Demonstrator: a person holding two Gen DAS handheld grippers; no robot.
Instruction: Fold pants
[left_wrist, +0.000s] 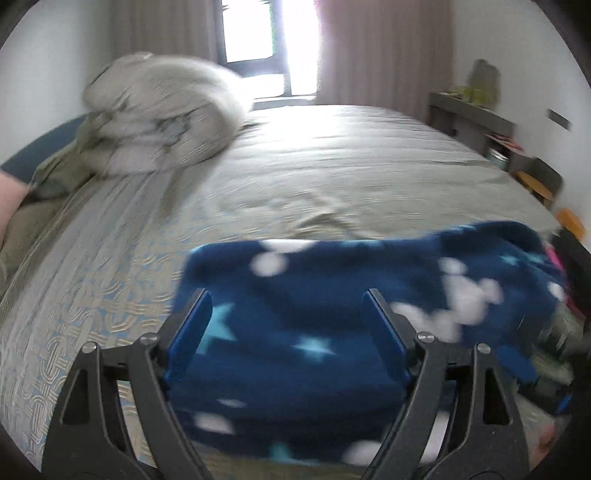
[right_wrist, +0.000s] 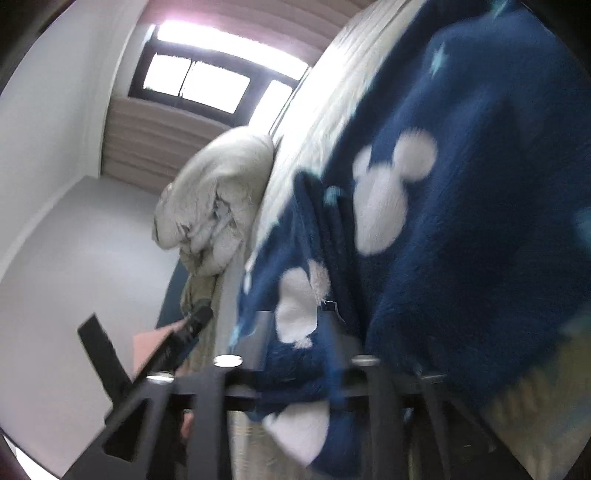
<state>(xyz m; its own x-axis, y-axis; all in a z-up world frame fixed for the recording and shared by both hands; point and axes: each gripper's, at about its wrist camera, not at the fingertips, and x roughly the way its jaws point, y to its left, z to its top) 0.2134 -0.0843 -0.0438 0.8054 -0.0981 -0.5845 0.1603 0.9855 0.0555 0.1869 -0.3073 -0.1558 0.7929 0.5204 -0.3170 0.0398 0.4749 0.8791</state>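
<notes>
The navy fleece pants (left_wrist: 306, 332) with white mouse heads and pale blue stars lie folded on the bed near its front edge. My left gripper (left_wrist: 286, 295) hovers just over them, open, its blue pads (left_wrist: 192, 328) wide apart with nothing pinched. In the rolled right wrist view the pants (right_wrist: 461, 221) fill the right half. A thick fold of them hangs between the blurred fingers of my right gripper (right_wrist: 303, 332), whose jaws stand apart and do not press it. A black gripper part (right_wrist: 184, 332) and a hand show at the lower left.
The bed (left_wrist: 332, 166) has a grey patterned cover. A bundled pale duvet (left_wrist: 162, 118) sits at its far left corner, also the duvet (right_wrist: 218, 206) in the right wrist view. A low shelf unit (left_wrist: 476, 118) stands by the right wall, curtains and a bright window (left_wrist: 269, 33) behind.
</notes>
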